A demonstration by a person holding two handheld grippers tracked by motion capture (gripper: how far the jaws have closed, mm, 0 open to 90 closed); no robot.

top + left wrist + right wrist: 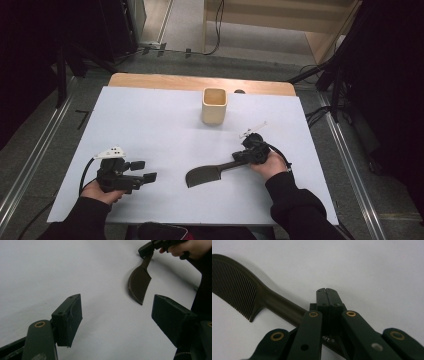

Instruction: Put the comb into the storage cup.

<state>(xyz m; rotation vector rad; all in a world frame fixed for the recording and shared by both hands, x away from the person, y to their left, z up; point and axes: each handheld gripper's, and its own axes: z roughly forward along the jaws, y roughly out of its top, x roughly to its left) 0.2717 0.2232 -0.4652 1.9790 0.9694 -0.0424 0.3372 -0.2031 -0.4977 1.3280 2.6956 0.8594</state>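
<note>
the right gripper (pixel 246 155) has its fingers clamped on the handle of a dark comb (pixel 203 175), whose toothed end lies on the white counter (pixel 150 120). the left gripper (pixel 142 171) rests nearby, fingers apart and holding nothing. the grasp looks done; carrying the comb onward, perhaps to the cream cup (pixel 214 105) further back, appears to remain.

A wooden table (pixel 150 80) is carrying a white sheet (pixel 150 130) that is covering nearly all of its top. A cream square cup (pixel 214 105) is standing upright near the far edge; a dark comb (pixel 204 175) is lying flat nearer the front.
</note>
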